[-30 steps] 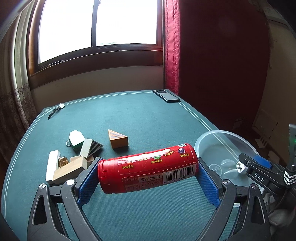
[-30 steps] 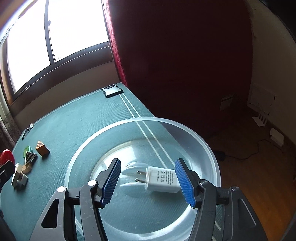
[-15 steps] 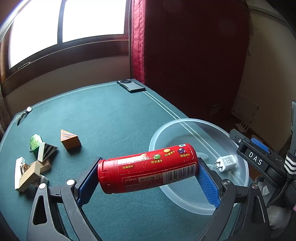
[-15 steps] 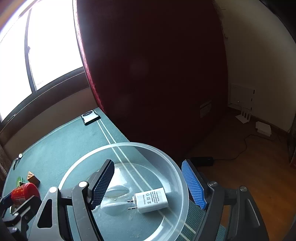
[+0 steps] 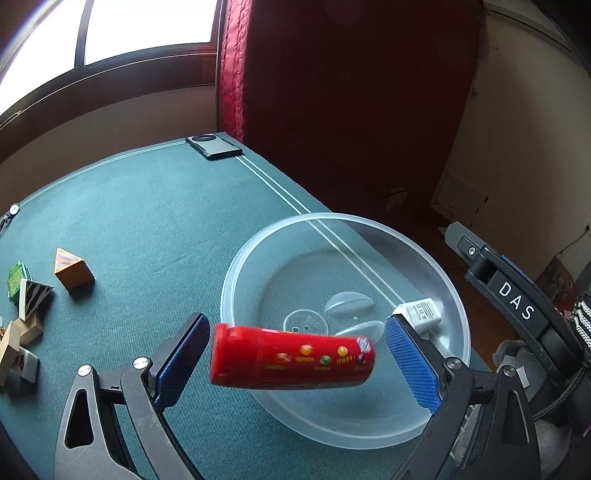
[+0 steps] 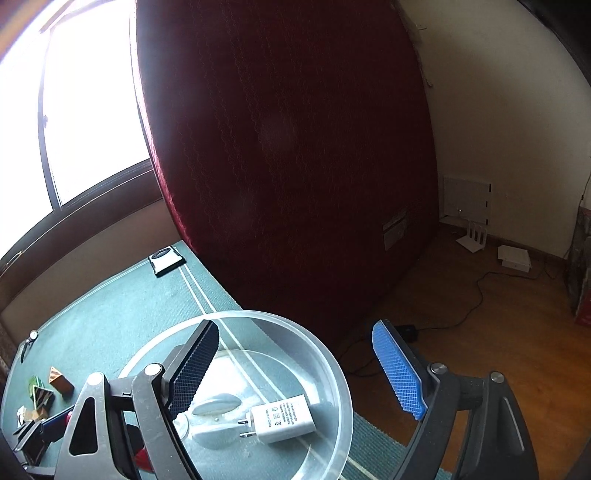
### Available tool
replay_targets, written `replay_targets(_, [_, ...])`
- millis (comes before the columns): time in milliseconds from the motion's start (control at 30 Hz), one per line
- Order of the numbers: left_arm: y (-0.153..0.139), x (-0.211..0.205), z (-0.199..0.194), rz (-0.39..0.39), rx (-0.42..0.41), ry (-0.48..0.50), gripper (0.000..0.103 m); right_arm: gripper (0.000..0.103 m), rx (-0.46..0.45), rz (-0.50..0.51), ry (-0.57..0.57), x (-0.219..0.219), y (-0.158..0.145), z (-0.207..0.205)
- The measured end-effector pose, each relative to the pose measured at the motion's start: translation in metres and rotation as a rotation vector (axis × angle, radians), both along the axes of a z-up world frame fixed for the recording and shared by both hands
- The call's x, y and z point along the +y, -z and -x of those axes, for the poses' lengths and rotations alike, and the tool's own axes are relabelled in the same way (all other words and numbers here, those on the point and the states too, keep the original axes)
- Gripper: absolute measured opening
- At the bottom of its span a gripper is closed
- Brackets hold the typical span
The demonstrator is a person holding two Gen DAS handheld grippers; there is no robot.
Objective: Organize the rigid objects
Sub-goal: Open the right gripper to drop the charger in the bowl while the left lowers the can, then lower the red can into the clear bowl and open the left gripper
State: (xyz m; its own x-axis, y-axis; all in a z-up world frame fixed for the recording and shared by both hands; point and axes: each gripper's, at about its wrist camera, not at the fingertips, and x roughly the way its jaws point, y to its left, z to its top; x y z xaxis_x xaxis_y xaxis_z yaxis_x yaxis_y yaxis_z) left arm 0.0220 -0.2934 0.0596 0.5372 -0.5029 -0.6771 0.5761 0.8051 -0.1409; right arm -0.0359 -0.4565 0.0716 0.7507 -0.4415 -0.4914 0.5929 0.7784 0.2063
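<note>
Left wrist view, left tongs now spread, red can released over bowl, right tongs wide.

window (bright) | red curtain | floor, probably wood

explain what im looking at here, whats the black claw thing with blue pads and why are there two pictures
The claws are hand-held two-finger grippers, one in each of a person's hands; no robot arm. Each carries a fisheye camera looking along its fingers, hence two pictures.

The left gripper view shows a red can, blurred, between the open pads with a gap at each end, seemingly dropping over the clear bowl. The right gripper is open and empty above the same bowl, where a white charger lies.

On the green table: wooden blocks to the left and a phone at the far edge.
</note>
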Motion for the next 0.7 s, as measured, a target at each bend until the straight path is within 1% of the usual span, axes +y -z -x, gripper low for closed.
replay_targets(167, [-0.001,0.005,0.001,-0.003,-0.003,-0.017,0.097,0.09,-0.002,0.018,-0.008,0.004,0.0,-0.002])
replay_targets(433, [-0.006,0.016,0.005,-0.028,-0.058,-0.06,0.097,0.09,0.008,0.039,-0.026,0.014,0.001,0.002])
replay_targets(700, [-0.011,0.035,0.007,-0.026,-0.09,-0.113,0.097,0.091,0.01,0.081,-0.063,0.03,0.0,0.004])
